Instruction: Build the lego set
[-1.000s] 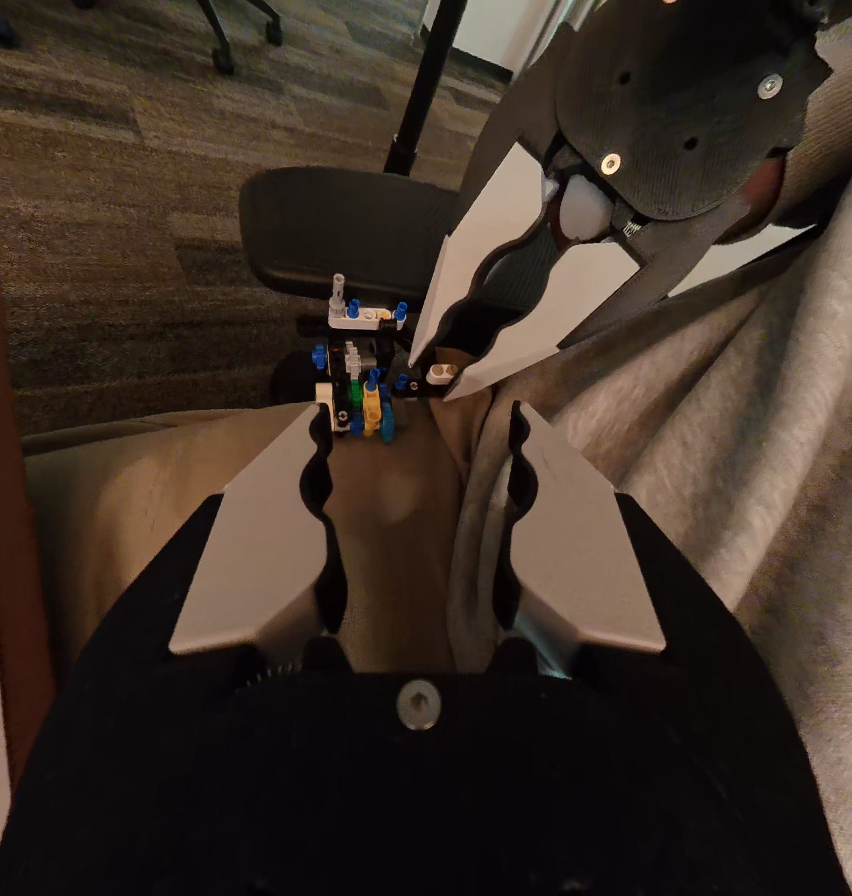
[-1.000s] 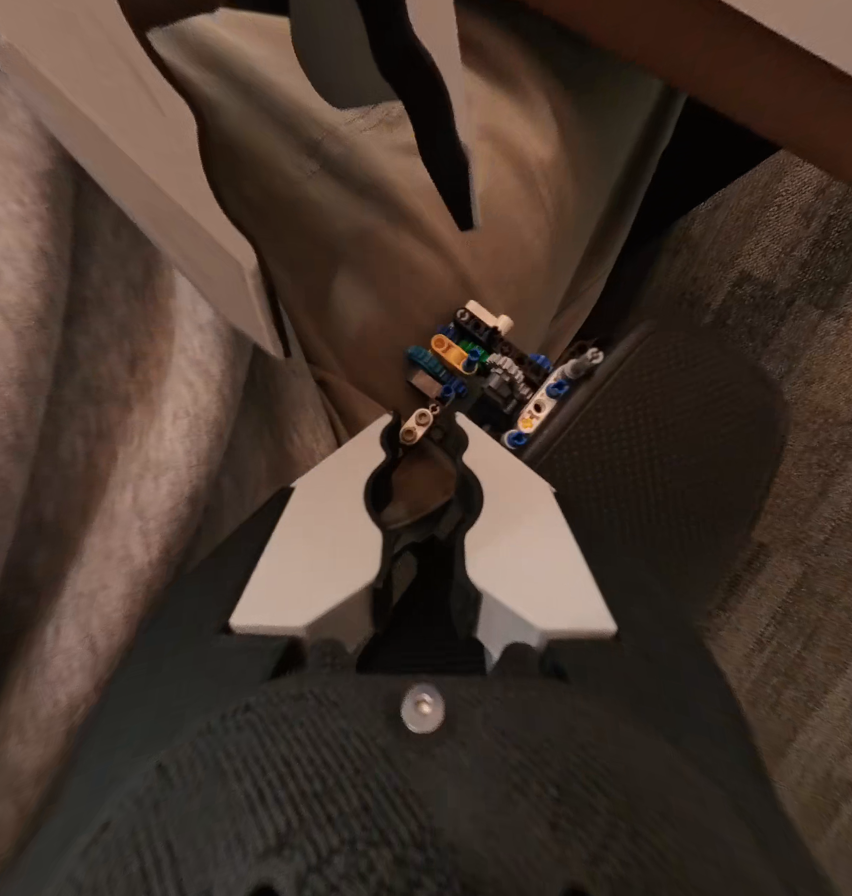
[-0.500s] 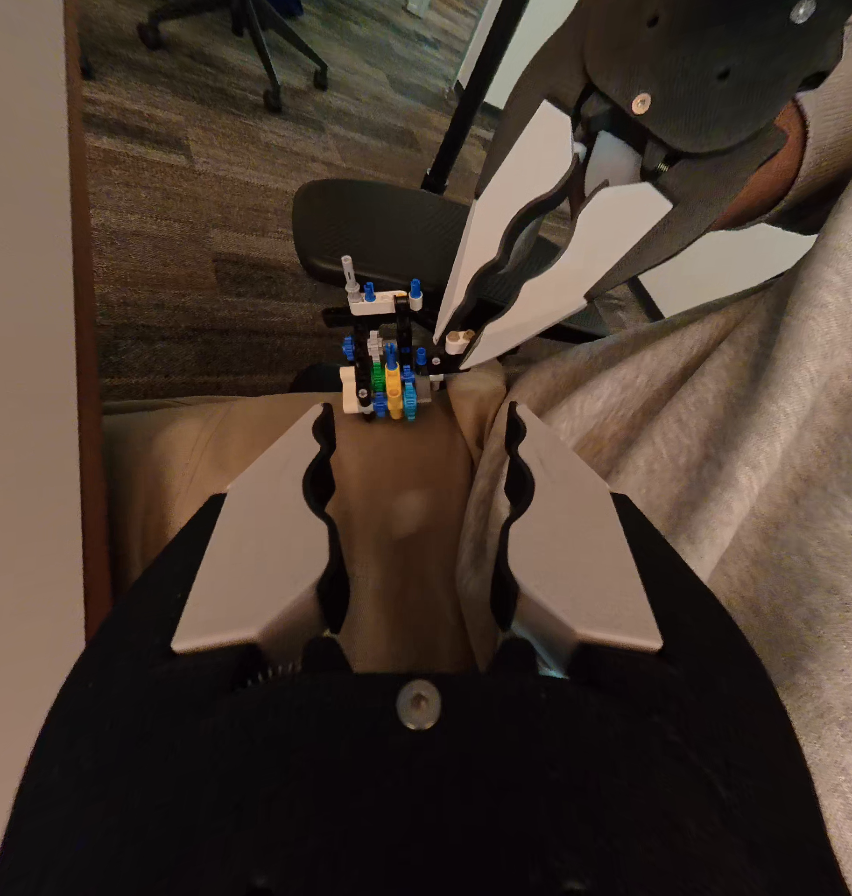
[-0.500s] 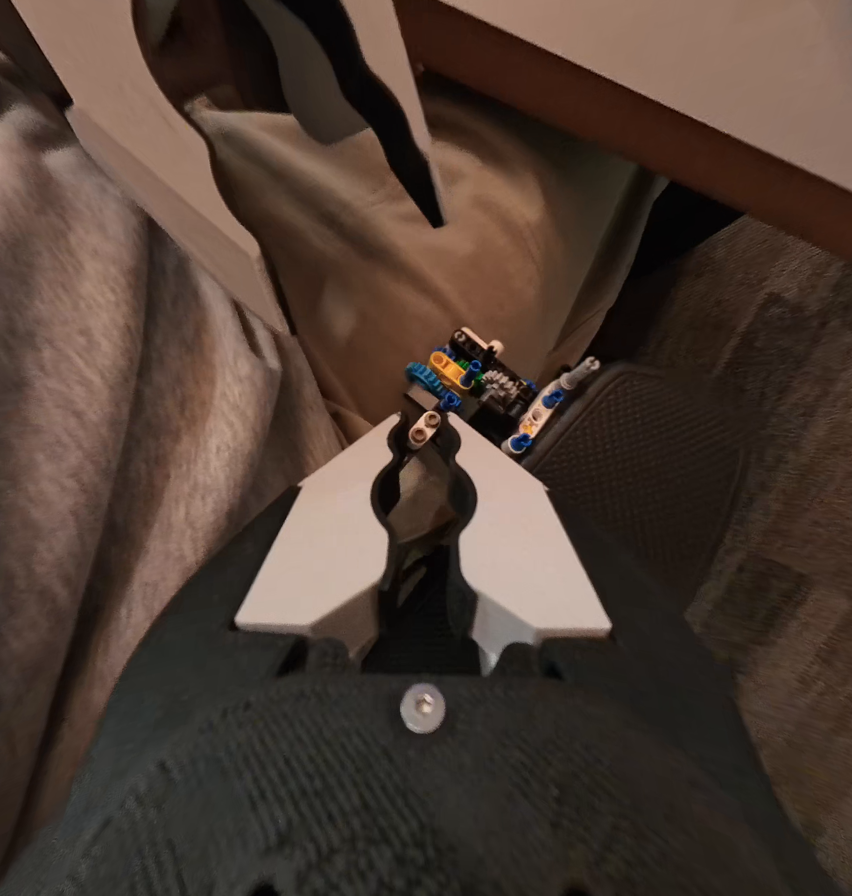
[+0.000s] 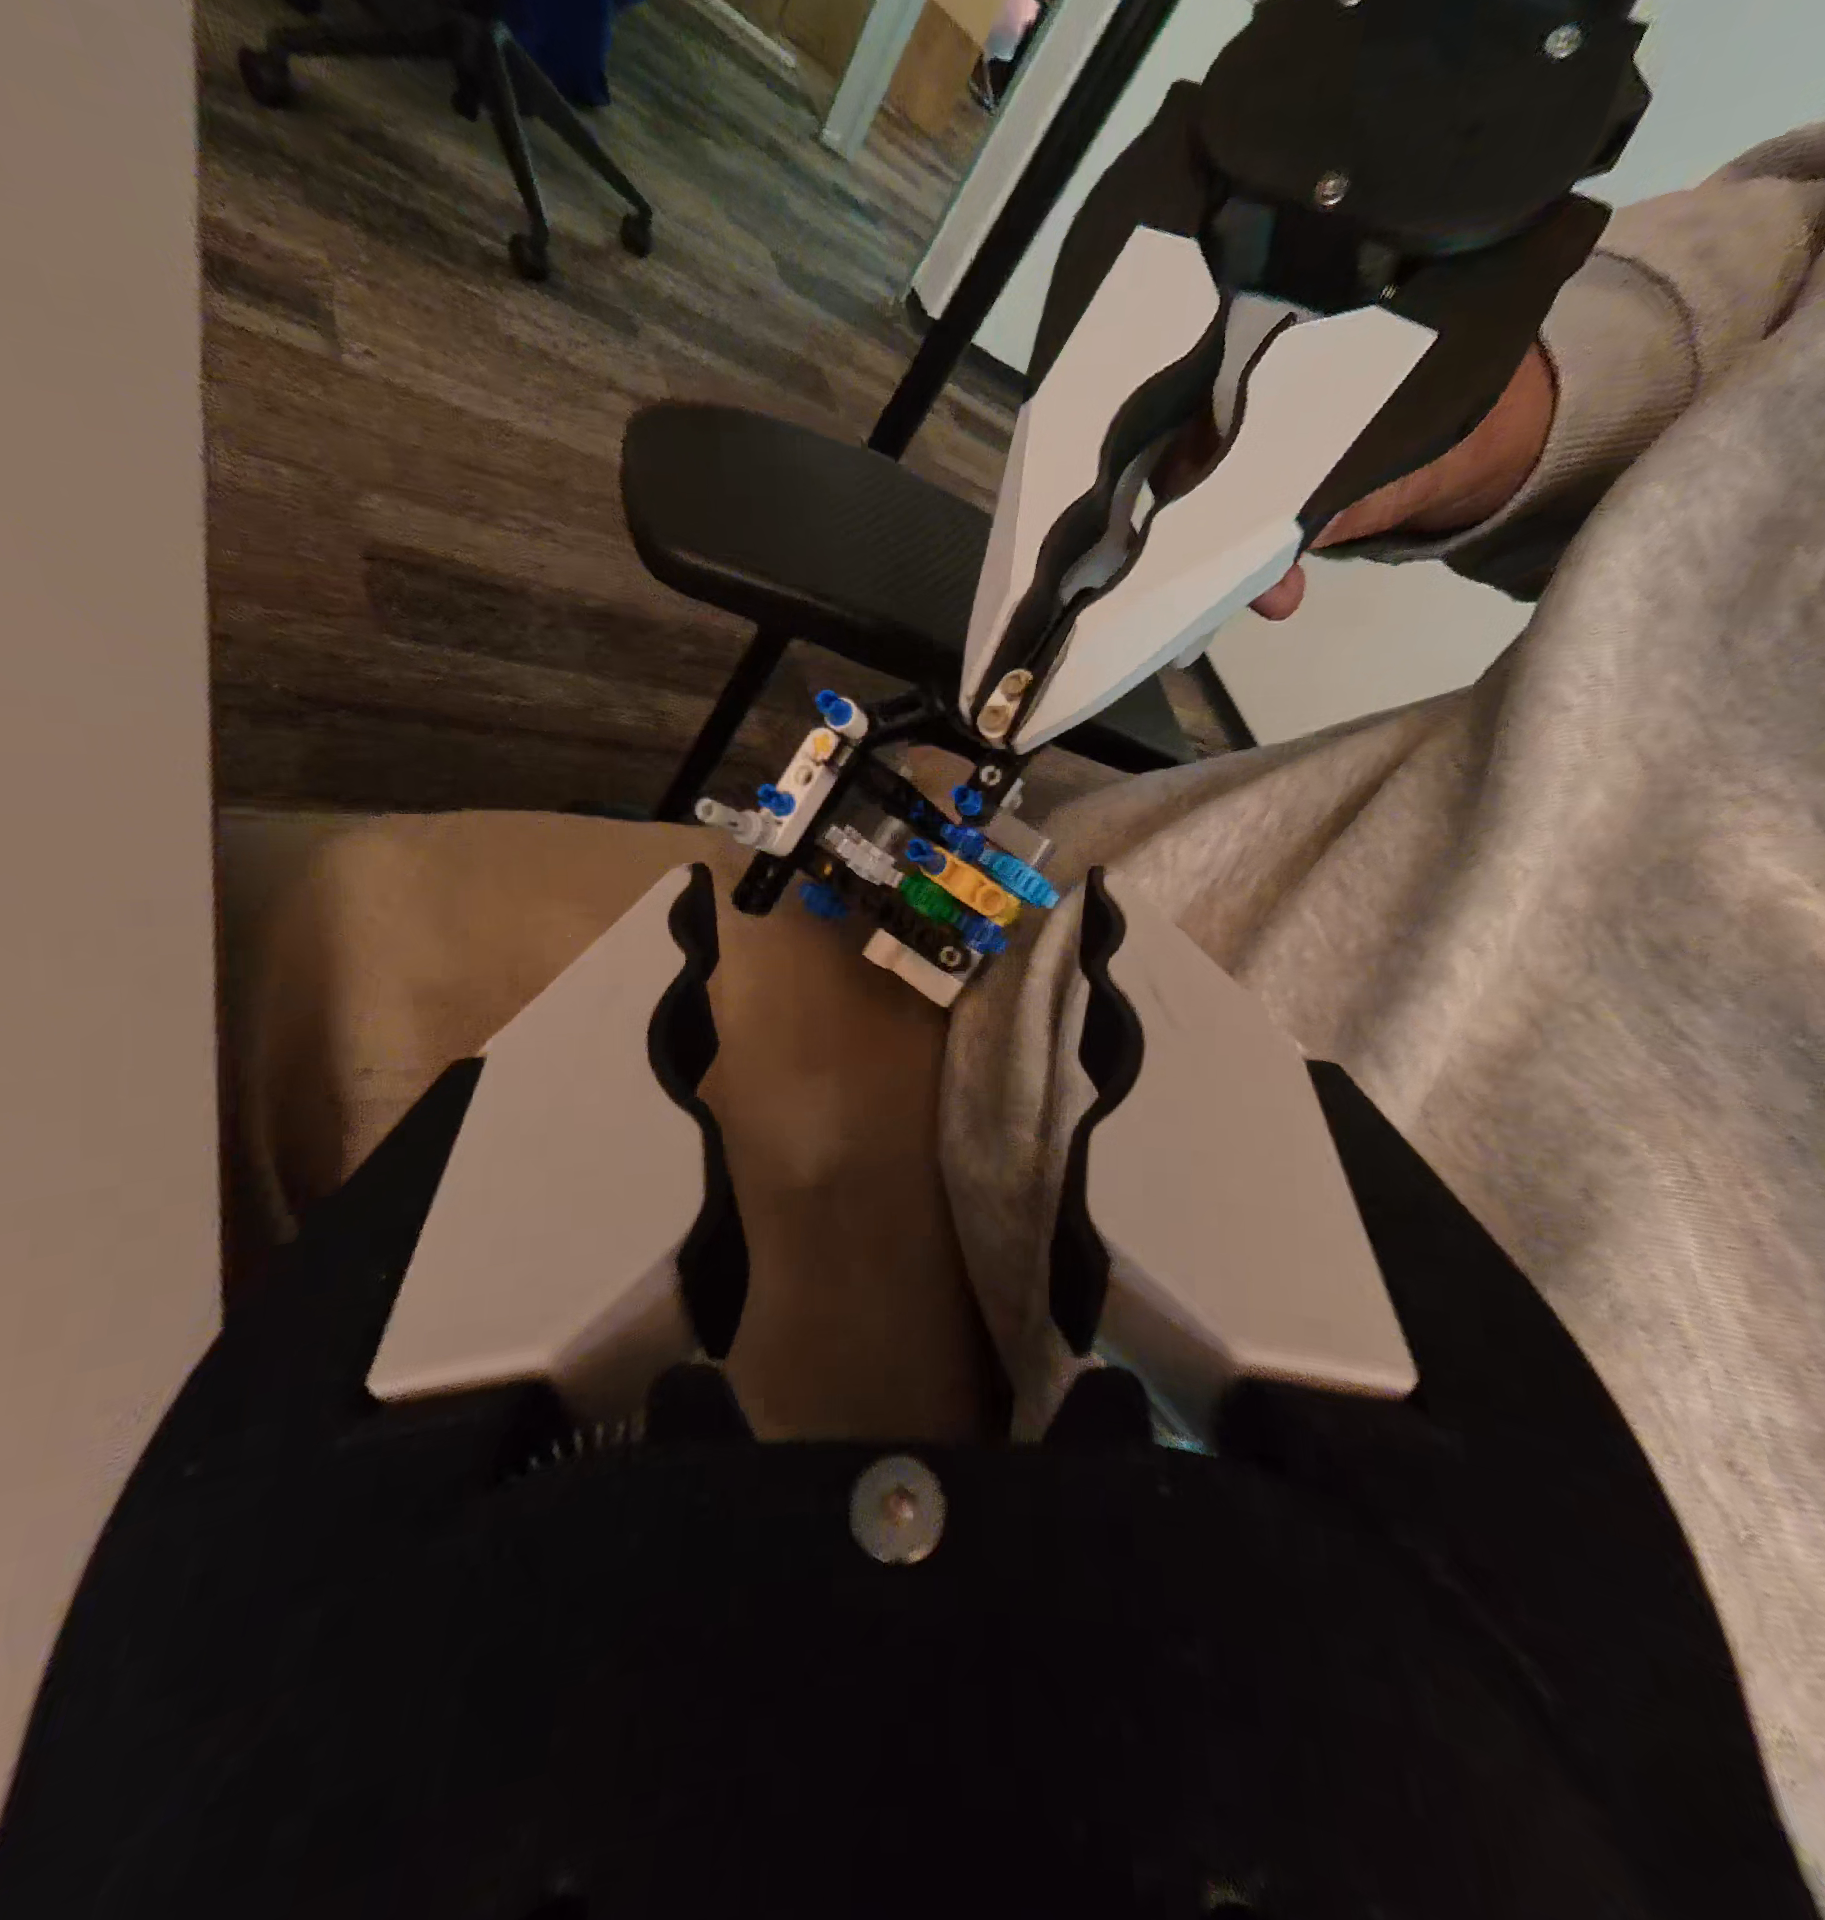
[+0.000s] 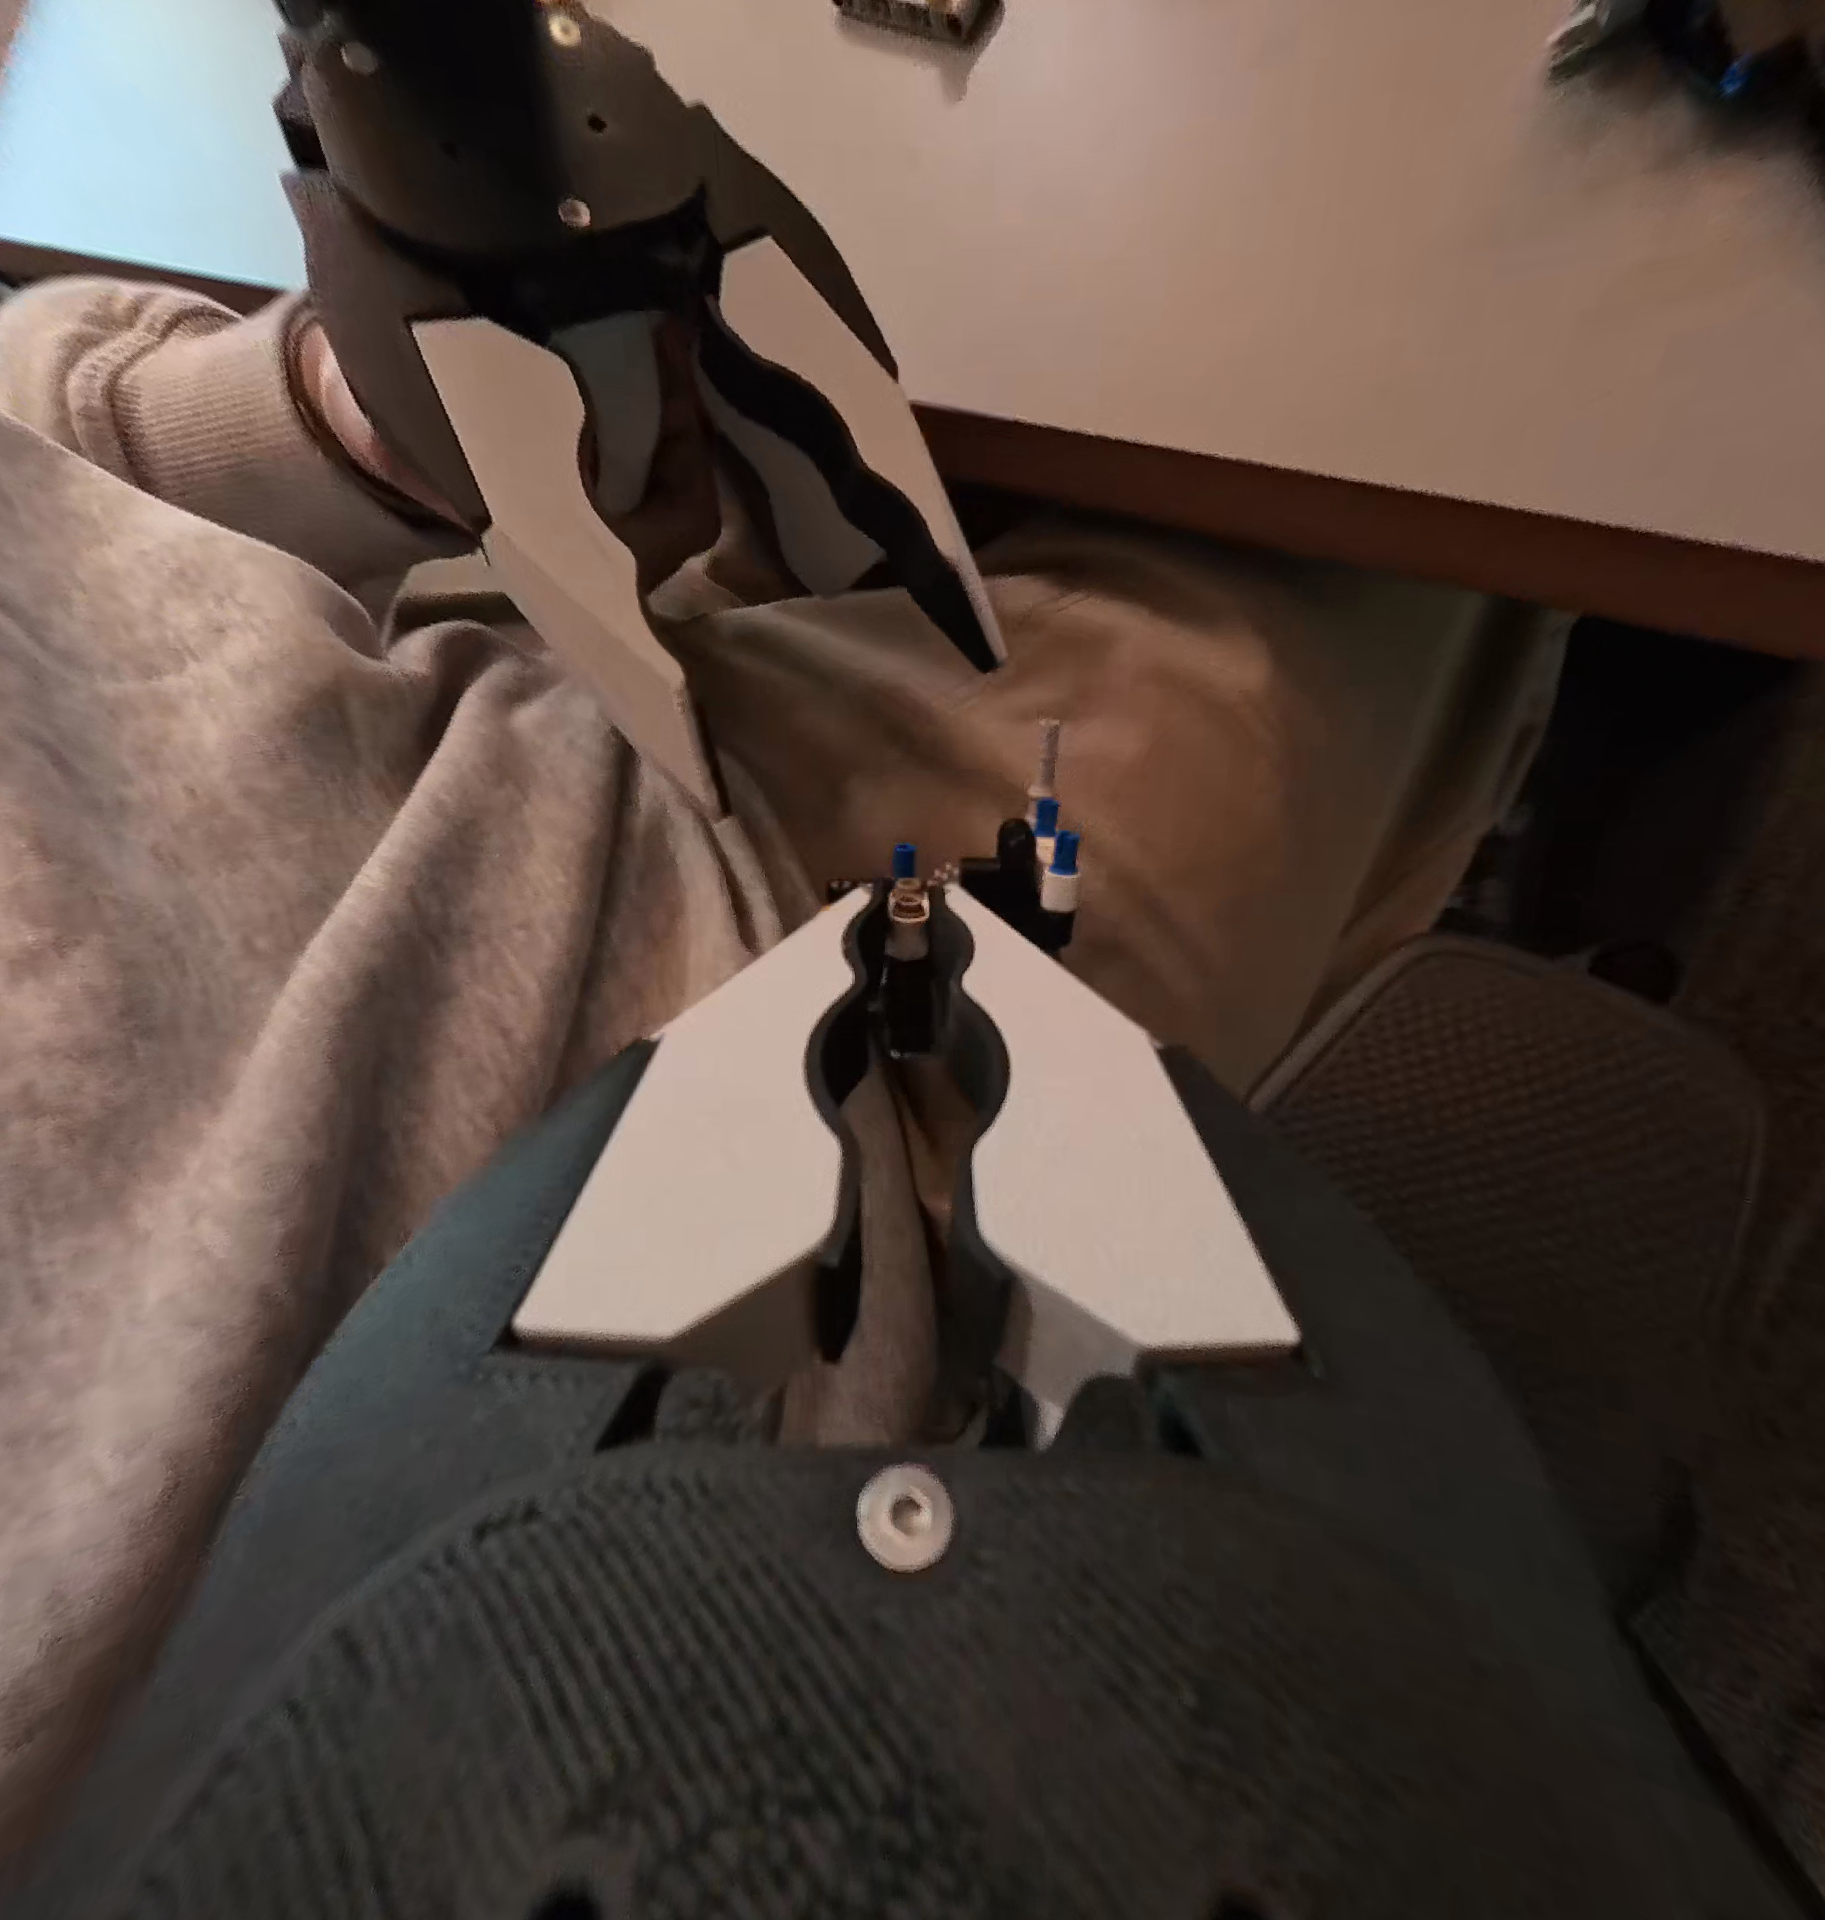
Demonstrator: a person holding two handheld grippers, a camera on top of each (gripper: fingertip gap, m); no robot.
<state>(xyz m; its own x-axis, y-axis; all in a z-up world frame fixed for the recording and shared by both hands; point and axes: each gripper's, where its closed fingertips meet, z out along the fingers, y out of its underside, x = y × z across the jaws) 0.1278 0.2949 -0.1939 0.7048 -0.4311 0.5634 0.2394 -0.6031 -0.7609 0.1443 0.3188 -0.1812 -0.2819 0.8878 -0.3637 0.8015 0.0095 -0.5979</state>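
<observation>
Here, keep the right gripper (image 5: 1001,717) clamped on the lego assembly (image 5: 892,862) by its tan beam (image 5: 1003,701), level, while the left gripper (image 5: 892,914), fingers apart and empty, closes on the free end.

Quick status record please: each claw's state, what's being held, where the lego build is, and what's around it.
right claw: shut on lego build, pinching its small tan piece
left claw: open, empty, just short of the build
lego build: hangs tilted over the person's lap
surroundings: black chair seat behind, table edge alongside
</observation>
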